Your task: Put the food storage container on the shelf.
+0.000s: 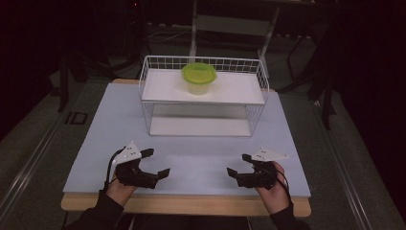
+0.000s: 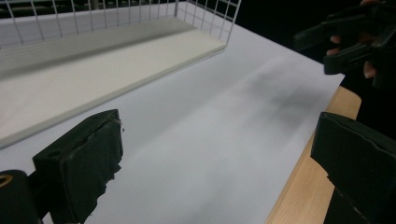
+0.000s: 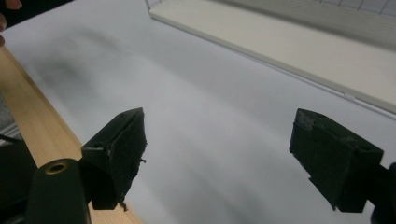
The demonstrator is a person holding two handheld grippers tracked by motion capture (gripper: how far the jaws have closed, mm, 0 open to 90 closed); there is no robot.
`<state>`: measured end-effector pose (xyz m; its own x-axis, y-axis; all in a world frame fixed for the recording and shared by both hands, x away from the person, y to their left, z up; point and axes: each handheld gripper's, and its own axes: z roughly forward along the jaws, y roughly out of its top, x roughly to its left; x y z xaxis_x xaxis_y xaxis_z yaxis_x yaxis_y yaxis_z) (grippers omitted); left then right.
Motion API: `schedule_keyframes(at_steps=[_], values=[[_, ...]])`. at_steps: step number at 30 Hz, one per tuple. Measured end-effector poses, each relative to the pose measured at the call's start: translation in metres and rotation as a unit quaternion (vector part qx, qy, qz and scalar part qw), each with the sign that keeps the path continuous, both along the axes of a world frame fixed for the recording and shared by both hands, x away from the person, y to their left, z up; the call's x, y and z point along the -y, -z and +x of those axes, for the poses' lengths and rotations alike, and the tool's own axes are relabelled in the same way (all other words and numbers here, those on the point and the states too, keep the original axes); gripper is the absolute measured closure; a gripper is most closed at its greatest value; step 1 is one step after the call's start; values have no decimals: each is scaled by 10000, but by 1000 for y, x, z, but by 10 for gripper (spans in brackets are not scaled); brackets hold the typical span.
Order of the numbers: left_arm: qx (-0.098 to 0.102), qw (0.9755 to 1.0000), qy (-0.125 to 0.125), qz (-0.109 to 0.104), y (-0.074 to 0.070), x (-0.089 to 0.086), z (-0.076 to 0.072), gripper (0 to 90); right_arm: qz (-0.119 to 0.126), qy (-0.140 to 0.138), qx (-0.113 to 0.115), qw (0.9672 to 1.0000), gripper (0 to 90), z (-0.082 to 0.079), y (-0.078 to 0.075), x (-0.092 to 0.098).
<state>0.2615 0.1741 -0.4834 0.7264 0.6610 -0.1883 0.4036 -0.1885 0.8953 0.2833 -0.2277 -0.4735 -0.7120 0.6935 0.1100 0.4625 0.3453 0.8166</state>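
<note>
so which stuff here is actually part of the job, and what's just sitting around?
Likely in play:
- left claw, open, empty
- right claw, open, empty
- green-lidded container on the top shelf
- white wire rack, which holds it

Just there:
- white table mat
- wooden table edge
- dark frames on the floor behind

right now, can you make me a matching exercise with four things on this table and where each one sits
Things:
1. green-lidded container
2. wire rack
3. left tool
4. right tool

Places:
A. near edge of the table, at the person's right
B. middle of the table's far half
C. on the rack's top shelf
D. near edge of the table, at the person's left

Pairs: 1-C, 2-B, 3-D, 4-A
</note>
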Motion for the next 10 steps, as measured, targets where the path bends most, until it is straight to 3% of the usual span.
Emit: schedule_keyframes(at_steps=[10], values=[[33, 9999, -56, 86, 3, -2, -1, 32, -135, 57, -69, 9999, 184, 4, 9, 4]])
